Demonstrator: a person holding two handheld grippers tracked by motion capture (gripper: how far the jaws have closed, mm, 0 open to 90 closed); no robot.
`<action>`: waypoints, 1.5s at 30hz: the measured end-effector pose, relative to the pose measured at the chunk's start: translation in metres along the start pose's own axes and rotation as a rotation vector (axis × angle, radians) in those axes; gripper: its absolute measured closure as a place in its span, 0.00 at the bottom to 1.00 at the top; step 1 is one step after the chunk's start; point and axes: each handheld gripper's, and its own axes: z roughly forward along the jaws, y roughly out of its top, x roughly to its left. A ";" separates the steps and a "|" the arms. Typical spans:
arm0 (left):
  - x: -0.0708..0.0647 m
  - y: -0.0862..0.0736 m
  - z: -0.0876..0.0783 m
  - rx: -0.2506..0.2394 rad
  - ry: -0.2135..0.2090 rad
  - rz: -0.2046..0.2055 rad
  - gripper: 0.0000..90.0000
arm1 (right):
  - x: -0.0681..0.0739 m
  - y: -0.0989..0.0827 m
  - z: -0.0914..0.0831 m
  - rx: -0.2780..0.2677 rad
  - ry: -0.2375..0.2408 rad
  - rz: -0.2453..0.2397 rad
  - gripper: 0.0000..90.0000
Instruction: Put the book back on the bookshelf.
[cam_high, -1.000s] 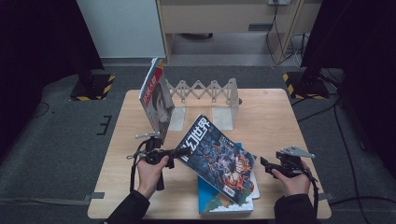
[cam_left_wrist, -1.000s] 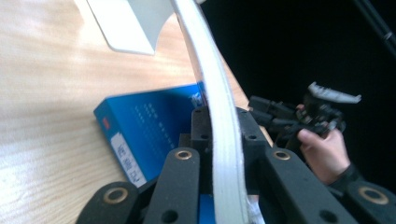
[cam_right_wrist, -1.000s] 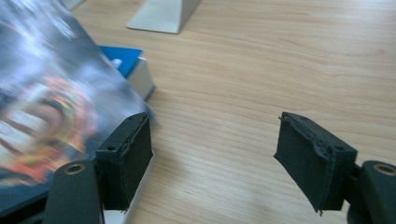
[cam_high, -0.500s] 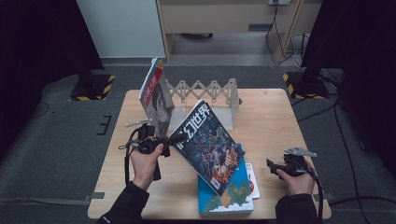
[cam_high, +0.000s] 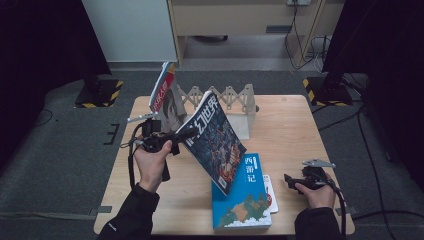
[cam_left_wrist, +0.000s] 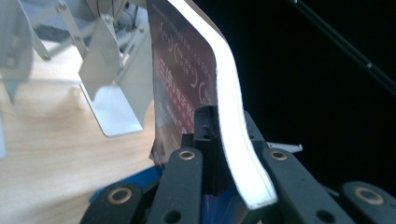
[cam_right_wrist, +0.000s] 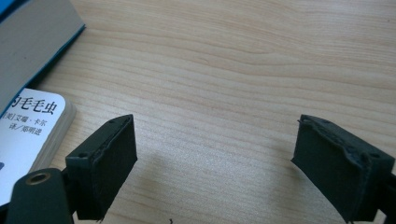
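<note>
Wooden table (cam_high: 290, 125) carries all items. Going left to right in the high view:

1. A red-covered magazine (cam_high: 162, 95) stands upright at the left end of a white accordion rack (cam_high: 235, 102) near the far edge of the table.

2. The left gripper (cam_high: 192, 132) is held above the table in the person's left hand (cam_high: 150, 162). Its jaws are clamped on the upper edge of a dark-covered magazine (cam_high: 215, 142). In the left gripper view the magazine's (cam_left_wrist: 187, 93) white page edge runs between the jaws and bends slightly to one side; the pads press on both faces of it, and the rack's (cam_left_wrist: 116, 88) white dividers stand behind it.

3. The dark-covered magazine hangs tilted, its top near the rack and its lower corner touching or just above a blue book (cam_high: 247, 197); which of the two cannot be told.

4. The blue book lies flat near the front edge of the table. A small white book (cam_high: 270, 195) lies under its right side and juts out beyond it.

5. The right gripper (cam_high: 289, 180) is held low over the table at the right, just beside the small white book. Its jaws stand wide apart and have just been opening; in the right gripper view bare wood lies between them, with the small white book (cam_right_wrist: 32, 130) and the blue book (cam_right_wrist: 32, 42) at the left.
</note>
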 end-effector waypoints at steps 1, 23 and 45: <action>0.000 0.003 -0.003 -0.010 0.005 0.003 0.91 | 0.000 0.000 0.000 0.000 0.000 0.000 0.14; 0.011 0.059 -0.058 -0.120 0.299 0.138 0.91 | 0.002 -0.006 0.009 0.007 -0.018 -0.057 0.03; 0.023 0.089 -0.009 -0.156 0.536 0.260 0.91 | 0.002 -0.008 0.010 -0.006 -0.017 -0.057 0.01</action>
